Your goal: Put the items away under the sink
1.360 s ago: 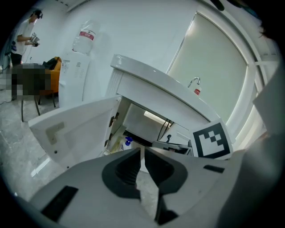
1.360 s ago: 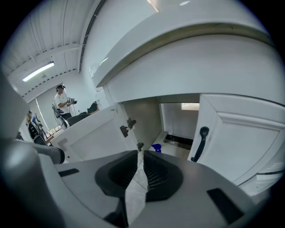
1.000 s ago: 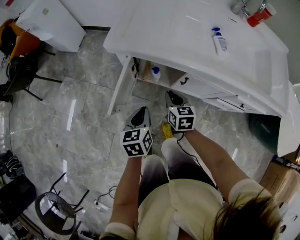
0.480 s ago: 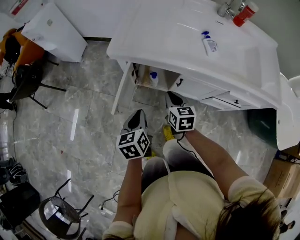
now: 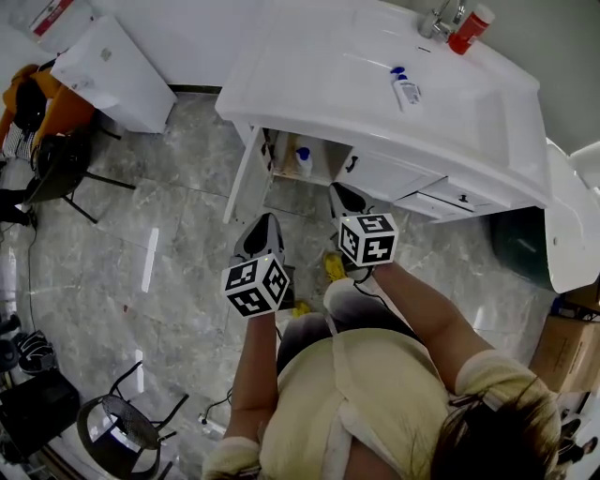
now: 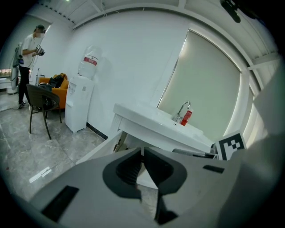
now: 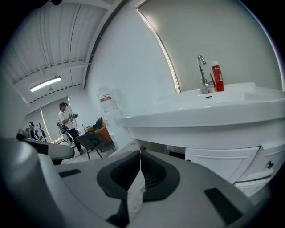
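Two grippers: left gripper, right gripper. One sink, one faucet. Three bottles: one red bottle, one white bottle on top, a second white bottle in the cabinet. One water dispenser. Two chairs: near chair, far chair.

Vanity, front. The cabinet door stands swung out at left, leaving the compartment beneath the countertop open toward the bare floor. A blue-capped bottle stands inside it. Closed drawers bound the opening at right.
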The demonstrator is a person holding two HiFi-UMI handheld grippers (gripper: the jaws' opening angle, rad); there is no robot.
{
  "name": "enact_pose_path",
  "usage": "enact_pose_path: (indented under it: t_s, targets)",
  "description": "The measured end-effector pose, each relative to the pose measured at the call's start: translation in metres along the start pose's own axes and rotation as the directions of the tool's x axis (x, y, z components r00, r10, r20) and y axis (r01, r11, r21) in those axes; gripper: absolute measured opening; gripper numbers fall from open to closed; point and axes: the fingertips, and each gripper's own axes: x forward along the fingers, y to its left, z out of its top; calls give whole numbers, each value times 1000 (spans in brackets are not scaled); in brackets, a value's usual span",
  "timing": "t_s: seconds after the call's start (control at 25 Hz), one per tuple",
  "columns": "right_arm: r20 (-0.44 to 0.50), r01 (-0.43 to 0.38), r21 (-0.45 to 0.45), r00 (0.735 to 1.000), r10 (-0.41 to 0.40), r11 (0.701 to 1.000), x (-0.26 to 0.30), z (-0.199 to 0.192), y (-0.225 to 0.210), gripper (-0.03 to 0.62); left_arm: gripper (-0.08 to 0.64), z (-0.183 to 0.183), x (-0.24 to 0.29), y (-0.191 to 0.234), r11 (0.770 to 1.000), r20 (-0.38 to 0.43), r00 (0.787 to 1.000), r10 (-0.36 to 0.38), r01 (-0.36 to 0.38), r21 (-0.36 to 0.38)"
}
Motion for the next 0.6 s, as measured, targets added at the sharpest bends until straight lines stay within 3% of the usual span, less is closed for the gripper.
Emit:
enact_pose_path:
  t_s: [0.6]
  targets:
    - [64, -41, -25, 997, 42, 999, -69, 19, 31, 29, 54, 15, -51, -16, 997, 65, 998, -14, 8, 82]
